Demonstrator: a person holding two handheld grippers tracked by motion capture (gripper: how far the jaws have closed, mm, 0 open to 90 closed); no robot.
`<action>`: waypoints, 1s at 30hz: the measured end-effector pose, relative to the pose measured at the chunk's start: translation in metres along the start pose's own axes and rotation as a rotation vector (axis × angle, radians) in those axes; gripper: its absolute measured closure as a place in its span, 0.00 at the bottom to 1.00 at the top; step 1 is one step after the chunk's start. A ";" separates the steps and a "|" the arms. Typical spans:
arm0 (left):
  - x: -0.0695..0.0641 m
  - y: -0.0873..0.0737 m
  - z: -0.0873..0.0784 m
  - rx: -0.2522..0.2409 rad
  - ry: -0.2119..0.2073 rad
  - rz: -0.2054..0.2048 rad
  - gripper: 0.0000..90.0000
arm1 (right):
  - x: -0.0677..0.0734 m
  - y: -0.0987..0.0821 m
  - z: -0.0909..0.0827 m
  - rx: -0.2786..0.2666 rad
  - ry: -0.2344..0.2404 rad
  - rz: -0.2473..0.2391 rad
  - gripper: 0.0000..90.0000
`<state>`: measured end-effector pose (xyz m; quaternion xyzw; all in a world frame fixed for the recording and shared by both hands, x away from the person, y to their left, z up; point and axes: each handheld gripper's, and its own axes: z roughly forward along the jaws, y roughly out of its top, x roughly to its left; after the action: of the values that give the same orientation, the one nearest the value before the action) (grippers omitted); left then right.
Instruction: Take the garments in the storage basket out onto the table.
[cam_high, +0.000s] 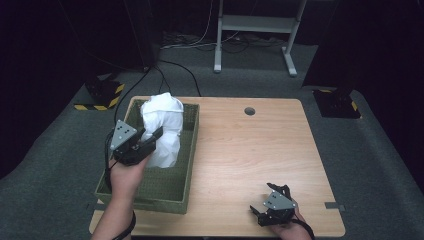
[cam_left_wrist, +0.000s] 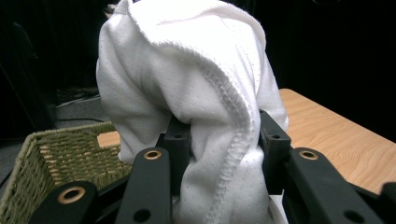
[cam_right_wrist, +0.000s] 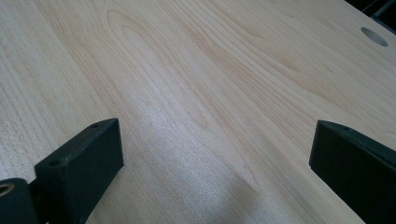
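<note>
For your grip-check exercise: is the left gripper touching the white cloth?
Touching: the left gripper view shows the left gripper clamping the white cloth.

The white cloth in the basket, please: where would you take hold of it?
Grip the white cloth at the bunched fold beside its stitched hem, coming from the basket's near side. The left gripper already pinches there, and the fabric stands gathered.

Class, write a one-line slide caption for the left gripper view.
Left claw shut on a white mesh cloth, lifted above the woven green basket.
</note>
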<state>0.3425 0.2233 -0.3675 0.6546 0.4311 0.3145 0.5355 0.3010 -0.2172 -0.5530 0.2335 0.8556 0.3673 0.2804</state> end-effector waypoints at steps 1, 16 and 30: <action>-0.001 0.001 0.000 -0.005 0.000 0.003 0.71 | 0.000 0.000 0.000 0.000 0.000 0.000 0.03; -0.018 0.013 -0.002 -0.046 -0.033 0.031 0.71 | 0.000 0.000 0.000 -0.001 -0.001 -0.001 0.03; -0.038 0.014 0.004 -0.066 -0.081 0.047 0.71 | 0.000 0.000 0.000 -0.001 -0.002 -0.002 0.03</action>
<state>0.3325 0.1868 -0.3525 0.6585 0.3830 0.3142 0.5664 0.3007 -0.2172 -0.5531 0.2328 0.8552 0.3674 0.2817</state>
